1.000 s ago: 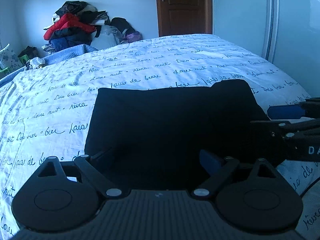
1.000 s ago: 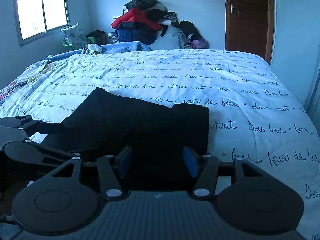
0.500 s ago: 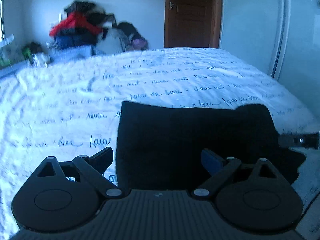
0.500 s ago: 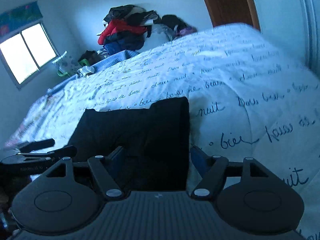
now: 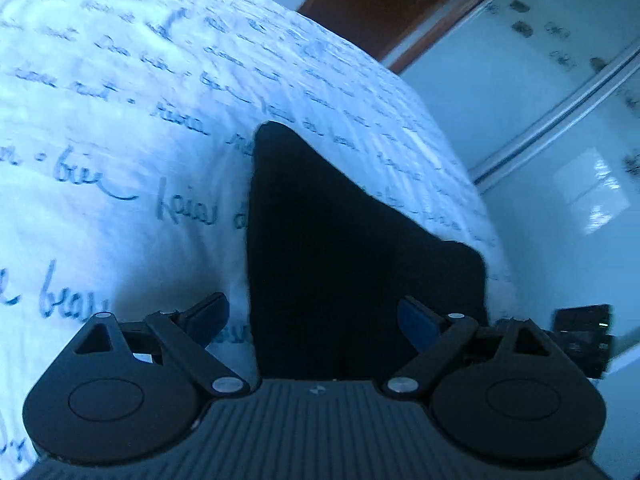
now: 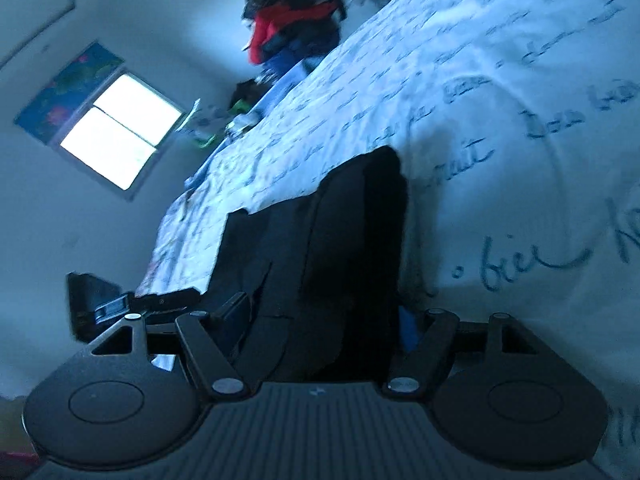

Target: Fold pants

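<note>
Black folded pants (image 5: 340, 248) lie on a white bedspread (image 5: 120, 140) with blue handwriting. My left gripper (image 5: 312, 320) straddles their near left edge. Its left finger is over the bedspread and its right finger over the cloth, and the wide jaws are closing a little without pressing on anything. In the right wrist view the pants (image 6: 344, 240) show a thick folded right edge. My right gripper (image 6: 322, 320) stands wide around that edge, fabric between the jaws, pads not pressing. Each gripper shows at the rim of the other's view: right gripper (image 5: 580, 332), left gripper (image 6: 104, 304).
A heap of clothes (image 6: 296, 28) sits at the far end of the bed, below a bright window (image 6: 116, 136). A brown door (image 5: 400, 4) and pale wardrobe doors (image 5: 560, 120) stand beyond the bed's right side, where the bedspread drops off.
Both views have rolled and dipped toward the bed. The left gripper slid from the pants' middle to their left edge. The right gripper's jaws widened and now sit at the right edge.
</note>
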